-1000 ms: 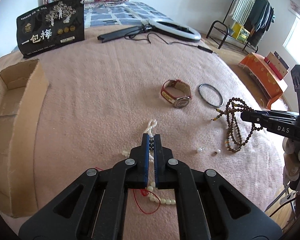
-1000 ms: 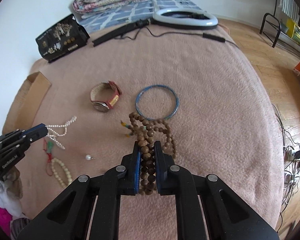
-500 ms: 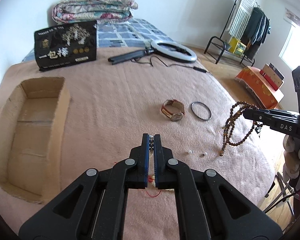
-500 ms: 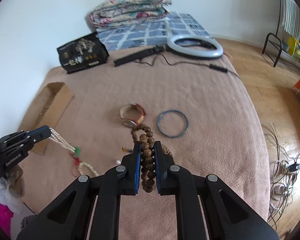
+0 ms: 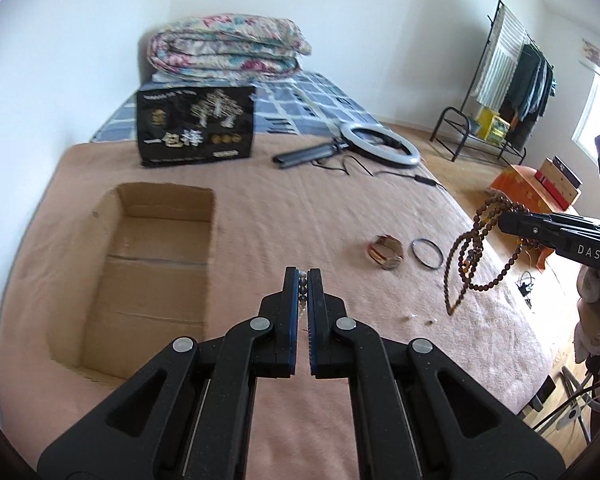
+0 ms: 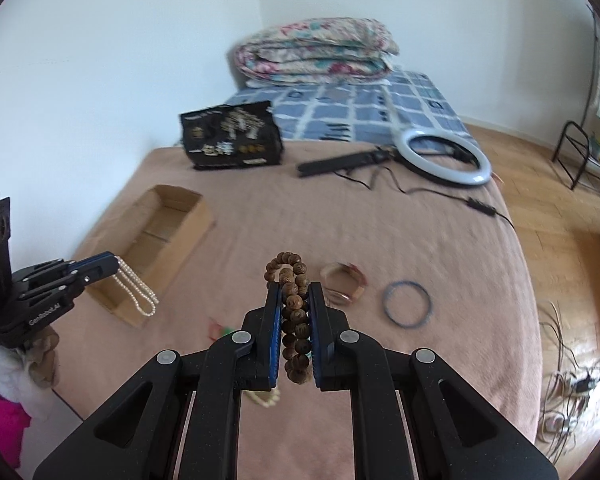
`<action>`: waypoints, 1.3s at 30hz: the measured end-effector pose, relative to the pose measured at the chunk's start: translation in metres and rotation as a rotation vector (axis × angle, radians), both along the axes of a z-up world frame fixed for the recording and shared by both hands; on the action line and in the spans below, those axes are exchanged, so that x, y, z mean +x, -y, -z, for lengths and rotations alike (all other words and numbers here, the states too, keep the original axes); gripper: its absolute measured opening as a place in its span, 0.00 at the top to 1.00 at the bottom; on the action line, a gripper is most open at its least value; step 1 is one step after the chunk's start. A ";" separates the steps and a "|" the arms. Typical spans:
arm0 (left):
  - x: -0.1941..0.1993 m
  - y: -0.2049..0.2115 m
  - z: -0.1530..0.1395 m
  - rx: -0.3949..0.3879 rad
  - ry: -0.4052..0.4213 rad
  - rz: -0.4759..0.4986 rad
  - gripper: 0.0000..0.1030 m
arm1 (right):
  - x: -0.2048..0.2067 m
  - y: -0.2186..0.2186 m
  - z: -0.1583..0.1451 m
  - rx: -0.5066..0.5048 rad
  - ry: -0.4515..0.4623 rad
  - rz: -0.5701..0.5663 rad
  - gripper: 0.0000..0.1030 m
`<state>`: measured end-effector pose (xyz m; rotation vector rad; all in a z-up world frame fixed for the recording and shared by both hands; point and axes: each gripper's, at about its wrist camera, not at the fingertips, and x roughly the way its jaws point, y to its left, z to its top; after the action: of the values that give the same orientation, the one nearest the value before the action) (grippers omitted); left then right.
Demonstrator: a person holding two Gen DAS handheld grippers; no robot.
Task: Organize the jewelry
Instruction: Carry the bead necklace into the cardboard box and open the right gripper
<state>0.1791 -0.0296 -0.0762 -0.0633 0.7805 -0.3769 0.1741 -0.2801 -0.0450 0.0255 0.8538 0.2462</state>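
Cardboard box (image 5: 140, 272) lies open-topped on the bed, left and ahead of the left gripper (image 5: 303, 280) clamped on pearl strands (image 6: 138, 292), nearer than the right gripper (image 6: 296, 304) pinching wooden beads (image 6: 294, 320).

Cardboard box (image 5: 148, 276) lies left of watch (image 5: 385, 251); bangle (image 5: 427, 253) just right of watch

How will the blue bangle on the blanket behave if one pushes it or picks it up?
The blue bangle keeps a clean round outline, so it is probably stiff. It lies flat on the pink blanket, so a push would likely slide it, not roll it. Its thin rim may be hard to pinch.
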 end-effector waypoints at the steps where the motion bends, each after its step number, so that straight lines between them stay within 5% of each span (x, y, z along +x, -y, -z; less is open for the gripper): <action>1: -0.001 -0.005 -0.002 0.001 0.004 -0.007 0.99 | 0.001 -0.005 -0.001 0.002 0.004 -0.010 0.90; 21: 0.006 -0.118 0.003 0.007 0.004 -0.170 0.99 | 0.039 -0.152 -0.011 0.044 0.044 -0.241 0.90; 39: 0.024 -0.147 0.035 0.004 -0.050 -0.204 0.99 | 0.074 -0.225 0.018 0.069 -0.005 -0.326 0.90</action>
<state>0.2032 0.1178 -0.1113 -0.1480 0.8160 -0.1810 0.2478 -0.0554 -0.0626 -0.0490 0.8522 0.5817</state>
